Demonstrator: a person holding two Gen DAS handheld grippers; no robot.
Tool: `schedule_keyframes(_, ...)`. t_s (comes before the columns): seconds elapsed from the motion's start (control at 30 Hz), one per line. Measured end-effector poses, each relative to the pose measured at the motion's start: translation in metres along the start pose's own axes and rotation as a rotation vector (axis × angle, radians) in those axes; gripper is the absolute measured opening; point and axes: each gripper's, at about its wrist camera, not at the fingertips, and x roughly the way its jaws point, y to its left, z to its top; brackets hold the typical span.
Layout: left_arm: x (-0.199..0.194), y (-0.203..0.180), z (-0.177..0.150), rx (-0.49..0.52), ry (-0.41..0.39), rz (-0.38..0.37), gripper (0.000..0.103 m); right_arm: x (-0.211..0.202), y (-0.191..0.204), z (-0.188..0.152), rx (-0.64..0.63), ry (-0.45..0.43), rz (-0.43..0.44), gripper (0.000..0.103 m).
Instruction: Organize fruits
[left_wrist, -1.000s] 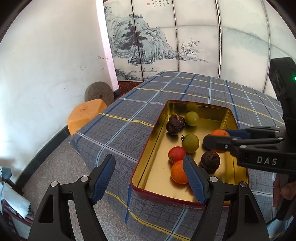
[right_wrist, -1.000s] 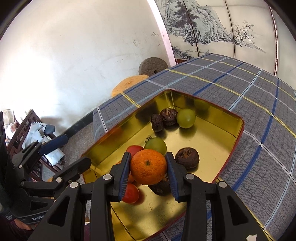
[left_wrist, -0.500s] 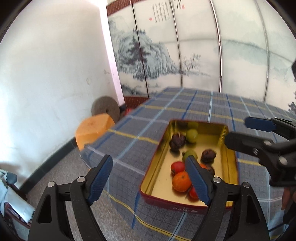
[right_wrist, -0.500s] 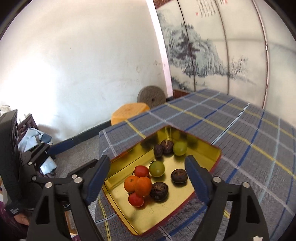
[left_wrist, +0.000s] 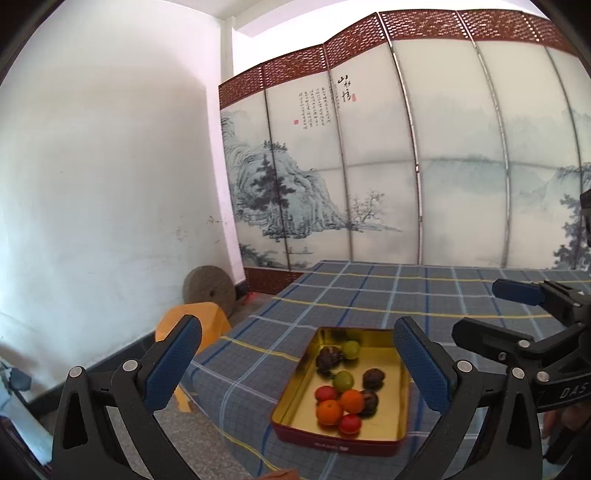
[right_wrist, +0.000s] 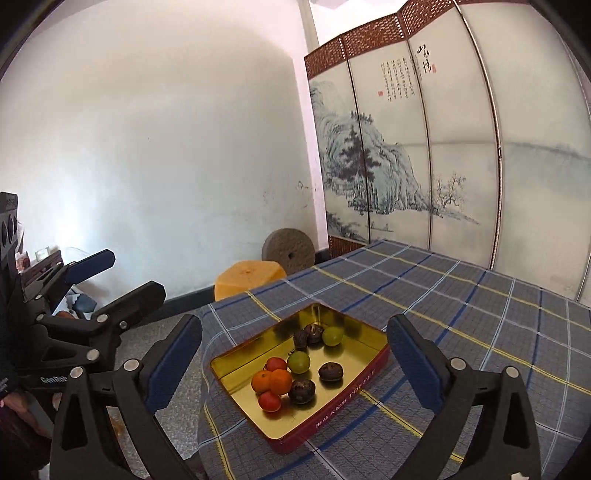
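The fruits (right_wrist: 295, 363) all sit in the gold tin (right_wrist: 369, 373) near the surface's (right_wrist: 480, 295) front left corner. The left gripper (left_wrist: 295, 363) and right gripper (right_wrist: 293, 360) are both wide open and hold nothing. The tin is close to the edge, so a bump could knock it off.

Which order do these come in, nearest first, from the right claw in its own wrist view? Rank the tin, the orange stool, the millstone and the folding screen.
From the open right claw:
1. Tin, on the checked cloth straight ahead, between the fingers.
2. Orange stool, on the floor beyond the table's left corner.
3. Millstone, just behind the stool, leaning at the wall.
4. Folding screen, at the back right.
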Motion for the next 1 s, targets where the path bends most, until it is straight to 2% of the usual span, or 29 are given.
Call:
schedule_keyframes(0.1,-0.015,-0.003,0.006,-0.008,-0.014,-0.038,0.103,-0.015,0.001,0.0,-0.003,-0.014,-0.006,0.101)
schedule_keyframes(0.37,-0.041,-0.009,0.016,-0.027,-0.022,-0.071,0.103,-0.039,0.001,-0.002,-0.005,-0.048,-0.024,0.102)
schedule_keyframes(0.73,-0.042,-0.018,0.014,-0.013,-0.005,-0.081,0.103,-0.048,-0.009,-0.01,0.016,-0.046,-0.041,0.103)
schedule_keyframes(1.0,-0.033,-0.023,0.008,-0.004,0.036,-0.081,0.103,-0.046,-0.024,-0.02,0.042,-0.024,-0.057,0.103)
